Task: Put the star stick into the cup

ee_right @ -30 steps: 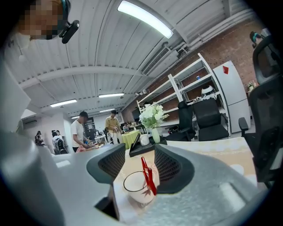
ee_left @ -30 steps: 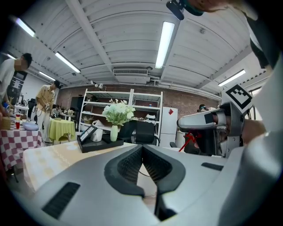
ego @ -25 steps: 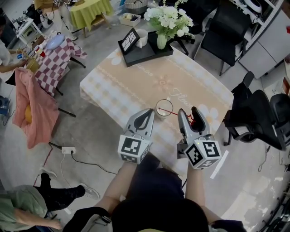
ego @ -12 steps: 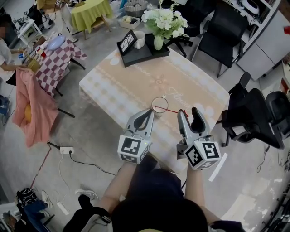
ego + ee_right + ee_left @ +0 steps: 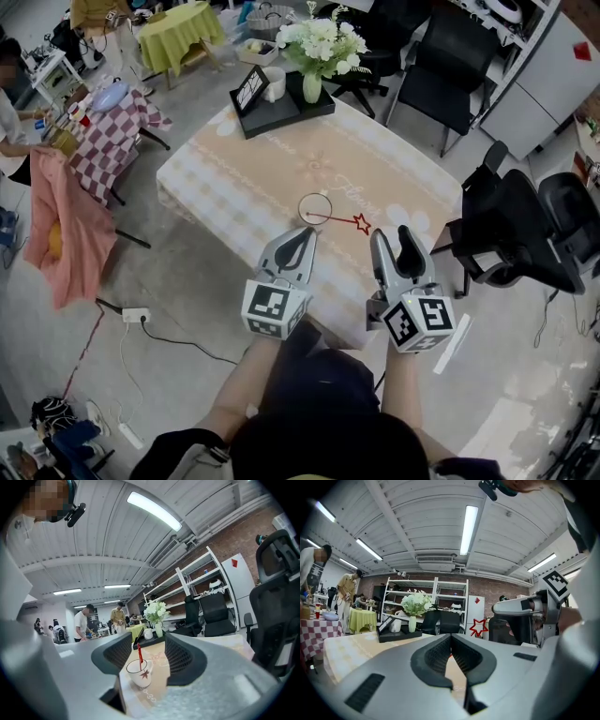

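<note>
table, beige patterned cloth. containers noted first.

cup: white, one, stands upright on the cloth between the table's middle and its near edge, just ahead of both grippers. holds the star stick: one, red. the plain end is inside the cup, the shaft leans over the rim toward the table's right side, and the star head hangs outside the cup above the cloth. right gripper view: the shaft rises out of the cup mouth.

tray: black, one, at the table's far corner. on it: one picture frame propped up at the left, one white mug just beside the frame, one vase at the right with a bunch of white flowers. cannot tell what the mug holds.

left gripper: jaw tips pressed together, nothing clamped between them. it sits over the near edge of the table, close to the cup, not touching it.

right gripper: jaws apart and closing at this moment. pads press on nothing. the cup shows through the gap in its own view but stands farther out, ahead and to the left. it is short of the star head, not touching it.

count: two grippers, one cup, one stick, one tray carrying three items.
</note>
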`<action>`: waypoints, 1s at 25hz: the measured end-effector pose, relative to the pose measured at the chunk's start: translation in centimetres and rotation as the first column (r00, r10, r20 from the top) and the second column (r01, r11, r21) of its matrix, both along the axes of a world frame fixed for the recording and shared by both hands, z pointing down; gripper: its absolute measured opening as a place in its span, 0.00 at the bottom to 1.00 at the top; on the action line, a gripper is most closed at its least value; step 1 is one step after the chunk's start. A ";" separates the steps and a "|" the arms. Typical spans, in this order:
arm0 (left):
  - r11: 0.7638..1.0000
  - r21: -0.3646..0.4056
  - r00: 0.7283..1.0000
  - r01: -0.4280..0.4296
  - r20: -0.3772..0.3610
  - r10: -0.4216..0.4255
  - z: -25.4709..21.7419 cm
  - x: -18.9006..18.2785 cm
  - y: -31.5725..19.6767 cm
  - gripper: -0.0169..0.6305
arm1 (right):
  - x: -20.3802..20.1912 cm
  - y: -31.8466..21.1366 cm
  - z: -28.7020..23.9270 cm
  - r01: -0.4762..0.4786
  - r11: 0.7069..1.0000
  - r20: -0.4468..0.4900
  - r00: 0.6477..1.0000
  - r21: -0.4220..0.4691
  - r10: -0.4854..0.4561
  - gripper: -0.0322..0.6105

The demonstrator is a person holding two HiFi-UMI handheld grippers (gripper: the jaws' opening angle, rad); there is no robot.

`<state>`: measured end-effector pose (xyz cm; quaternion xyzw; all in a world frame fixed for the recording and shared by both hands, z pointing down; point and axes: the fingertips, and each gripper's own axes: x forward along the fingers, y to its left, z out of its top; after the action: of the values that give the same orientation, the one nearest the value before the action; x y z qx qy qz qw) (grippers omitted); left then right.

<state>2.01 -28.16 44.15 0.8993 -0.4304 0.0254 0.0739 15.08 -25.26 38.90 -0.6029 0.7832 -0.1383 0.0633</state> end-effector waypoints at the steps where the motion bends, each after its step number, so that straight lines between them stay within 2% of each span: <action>1: 1.000 -0.001 1.000 0.000 0.000 0.000 0.0 0.1 0.2 0.04 | 0.2 0.3 0.0 -0.001 1.000 -0.005 1.000 -0.001 0.001 0.38; 12: 1.000 -0.012 1.000 0.012 0.006 -0.012 0.7 0.8 2.5 0.04 | 1.1 2.3 2.5 0.000 0.998 -0.027 1.000 -0.070 -0.002 0.19; 16: 1.000 -0.016 1.000 0.019 0.009 -0.019 0.7 1.1 3.2 0.04 | 1.7 2.7 3.4 -0.017 0.994 -0.051 0.999 -0.107 0.012 0.06; 21: 0.999 -0.019 0.999 0.030 0.013 -0.030 0.8 1.2 3.9 0.04 | 1.7 3.1 4.5 0.006 0.989 -0.056 0.998 -0.150 -0.014 0.06; 25: 0.999 -0.021 0.999 0.047 0.016 -0.047 0.7 1.1 4.6 0.04 | 1.8 3.6 4.8 0.007 0.988 -0.097 0.995 -0.155 -0.022 0.05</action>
<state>3.16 -23.57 44.84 0.8878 -0.4517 0.0352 0.0806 16.89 -21.69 43.66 -0.6065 0.7766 -0.1691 -0.0233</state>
